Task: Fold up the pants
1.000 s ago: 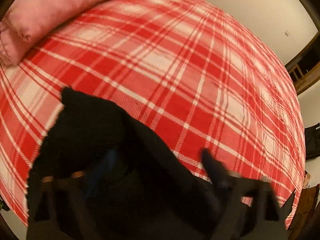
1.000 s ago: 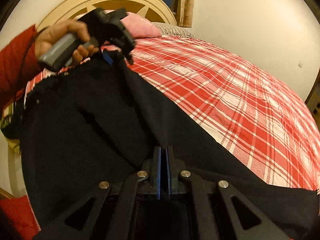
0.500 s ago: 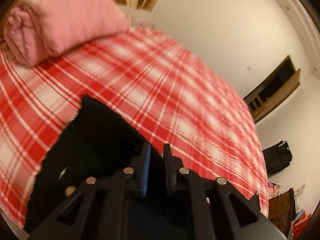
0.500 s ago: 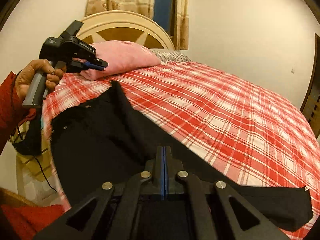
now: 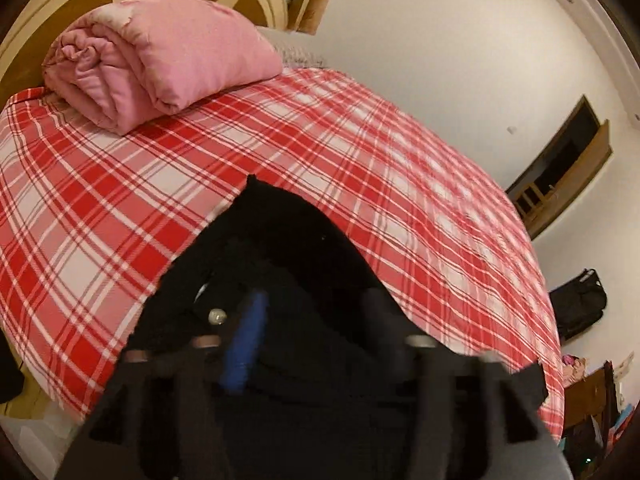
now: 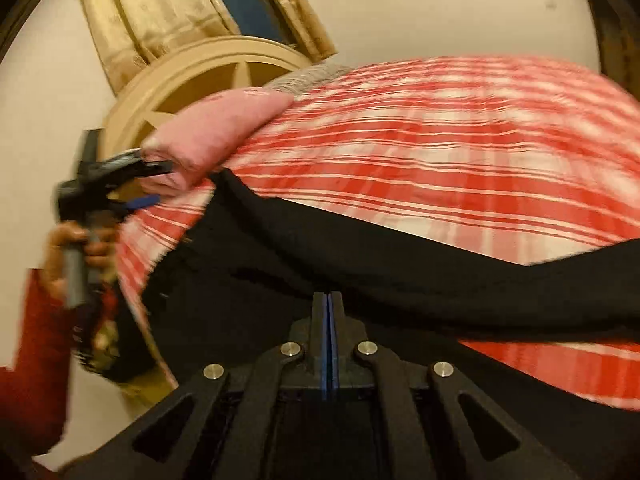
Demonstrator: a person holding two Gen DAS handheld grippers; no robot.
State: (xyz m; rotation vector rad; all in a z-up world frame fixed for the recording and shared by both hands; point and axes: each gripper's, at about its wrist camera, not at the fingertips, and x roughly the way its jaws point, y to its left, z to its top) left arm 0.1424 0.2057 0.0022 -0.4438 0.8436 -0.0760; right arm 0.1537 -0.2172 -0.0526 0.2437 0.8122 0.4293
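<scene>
Black pants [image 5: 288,248] lie spread on the red plaid bed [image 5: 120,220]. In the left wrist view my left gripper [image 5: 316,300] hovers blurred above their near part. Its jaws are opening, and no cloth is pinched between them. The right wrist view shows the same left gripper [image 6: 160,183] off the pants' far corner, fingers apart, in a hand [image 6: 68,240] with a red sleeve. My right gripper [image 6: 328,308] has its blue pads pressed together at the near edge of the pants [image 6: 400,272]. Creases in the cloth run toward its tips.
A rolled pink blanket [image 5: 160,56] lies at the head of the bed, in front of a cream headboard [image 6: 224,68]. A black bag [image 5: 580,304] sits on the floor past the bed's far side. Bare plaid stretches beyond the pants.
The left gripper's jaws, shut half a second ago, now stand apart, and it has pulled up and back from the pants. The right gripper stayed shut while its view rolled and rose.
</scene>
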